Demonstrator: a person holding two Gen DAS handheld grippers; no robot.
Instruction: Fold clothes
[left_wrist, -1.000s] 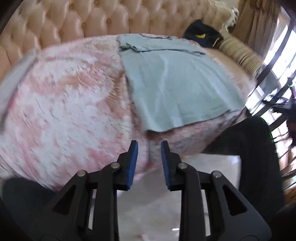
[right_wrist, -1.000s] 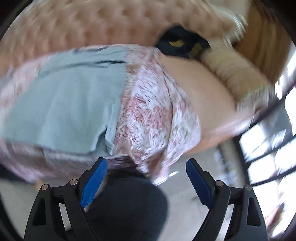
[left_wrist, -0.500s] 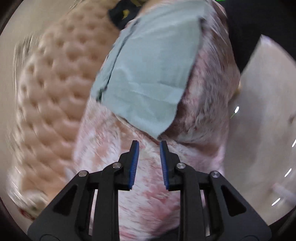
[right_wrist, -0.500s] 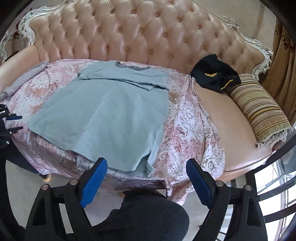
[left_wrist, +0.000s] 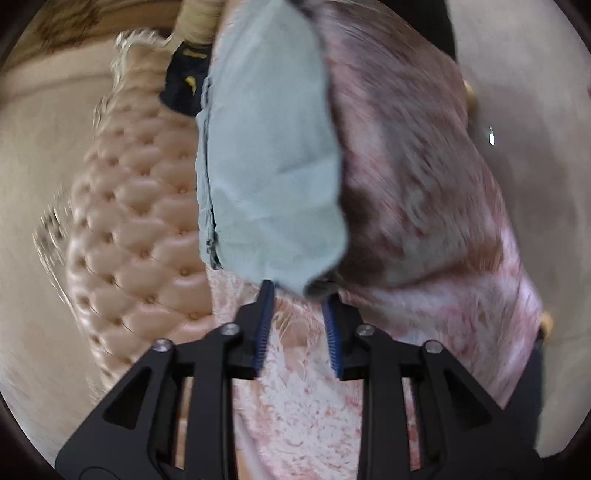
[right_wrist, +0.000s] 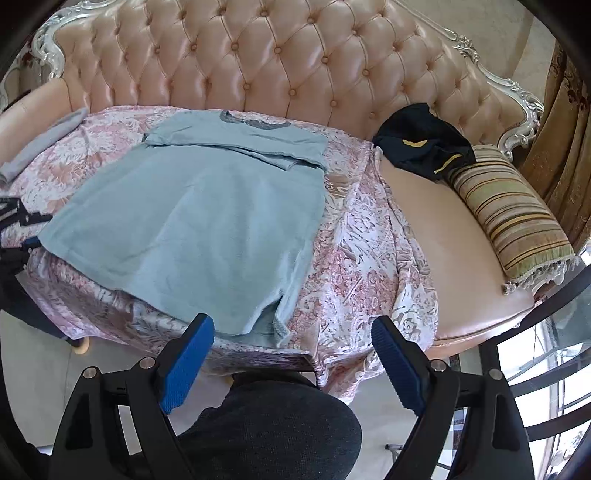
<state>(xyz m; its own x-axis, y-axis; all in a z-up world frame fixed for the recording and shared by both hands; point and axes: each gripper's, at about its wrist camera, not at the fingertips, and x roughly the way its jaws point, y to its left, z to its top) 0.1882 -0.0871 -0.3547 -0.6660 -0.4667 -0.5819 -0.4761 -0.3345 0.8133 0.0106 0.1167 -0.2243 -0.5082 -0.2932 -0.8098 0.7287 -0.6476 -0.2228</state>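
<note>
At nine o'clock in the right wrist view, the left gripper (right_wrist: 26, 230) is brought to the shirt's (right_wrist: 192, 221) hem corner; its jaws have just been opening, the corner between them, not yet pinched. The shirt lies flat on the cover (right_wrist: 354, 258). At six o'clock, the right gripper (right_wrist: 291, 363) is held released, empty.

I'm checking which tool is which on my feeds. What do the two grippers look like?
Both look alike. The left gripper and right gripper each have two black plastic arms with triangular cutouts and silver screw heads at the joints. The jaws carry ribbed blue pads. No cables or markings show. The person's leg below the right gripper wears dark grey trousers.
</note>
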